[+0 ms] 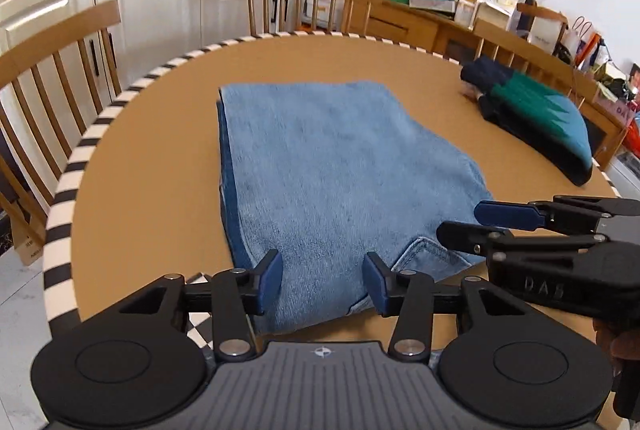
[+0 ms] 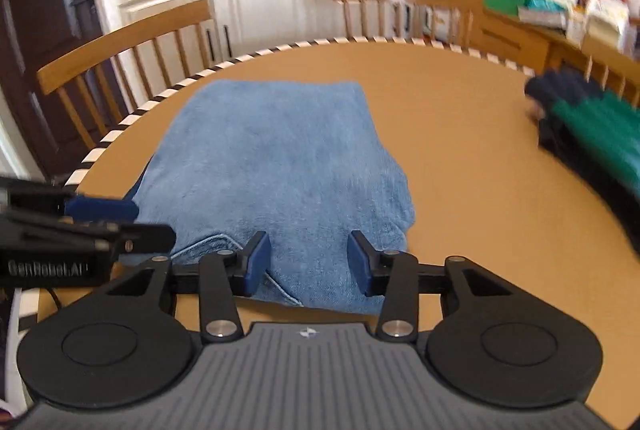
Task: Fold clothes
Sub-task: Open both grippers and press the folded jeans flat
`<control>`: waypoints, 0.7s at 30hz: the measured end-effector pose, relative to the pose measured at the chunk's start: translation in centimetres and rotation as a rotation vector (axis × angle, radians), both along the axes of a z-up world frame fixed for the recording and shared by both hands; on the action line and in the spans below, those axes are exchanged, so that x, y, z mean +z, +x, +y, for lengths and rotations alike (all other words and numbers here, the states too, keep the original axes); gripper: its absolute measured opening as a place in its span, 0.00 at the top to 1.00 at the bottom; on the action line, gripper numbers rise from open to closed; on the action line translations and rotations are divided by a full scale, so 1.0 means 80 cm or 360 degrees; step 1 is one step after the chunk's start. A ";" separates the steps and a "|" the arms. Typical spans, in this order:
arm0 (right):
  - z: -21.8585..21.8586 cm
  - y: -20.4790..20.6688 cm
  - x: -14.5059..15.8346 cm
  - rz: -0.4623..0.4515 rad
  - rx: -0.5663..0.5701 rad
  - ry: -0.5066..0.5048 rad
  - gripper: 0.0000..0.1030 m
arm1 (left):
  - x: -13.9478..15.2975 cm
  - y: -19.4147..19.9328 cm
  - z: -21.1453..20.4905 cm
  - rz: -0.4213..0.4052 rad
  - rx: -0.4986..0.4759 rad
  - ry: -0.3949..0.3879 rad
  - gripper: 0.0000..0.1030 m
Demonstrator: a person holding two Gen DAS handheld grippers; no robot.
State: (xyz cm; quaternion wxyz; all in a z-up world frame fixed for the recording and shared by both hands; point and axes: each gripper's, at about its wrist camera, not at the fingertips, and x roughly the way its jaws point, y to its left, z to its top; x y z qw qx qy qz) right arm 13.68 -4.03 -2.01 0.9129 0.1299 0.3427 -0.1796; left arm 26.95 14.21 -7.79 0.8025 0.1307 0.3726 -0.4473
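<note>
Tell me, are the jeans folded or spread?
Folded: the jeans form a compact rectangle, with stacked layers showing along the left edge.

I see folded jeans (image 1: 320, 166) flat on table (image 1: 160, 158); my left gripper (image 1: 323, 280) jaws apart, pads off denim, right gripper (image 1: 492, 226) alongside.

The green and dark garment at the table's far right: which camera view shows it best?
The left wrist view: there the green and dark garment lies sharp and whole. In the right wrist view it is blurred and cut by the frame edge.
</note>
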 end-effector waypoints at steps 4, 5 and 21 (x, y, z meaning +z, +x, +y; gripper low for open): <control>-0.021 -0.002 -0.015 -0.0016 -0.0085 0.0179 0.44 | -0.010 0.011 0.004 0.0080 -0.0013 -0.0017 0.52; -0.027 -0.004 -0.018 -0.0030 -0.0115 0.0240 0.39 | -0.011 0.013 0.005 0.0093 -0.0015 -0.0023 0.51; -0.028 -0.005 -0.026 -0.0023 -0.0151 0.0280 0.36 | -0.011 0.019 -0.001 0.0107 -0.0023 0.0008 0.51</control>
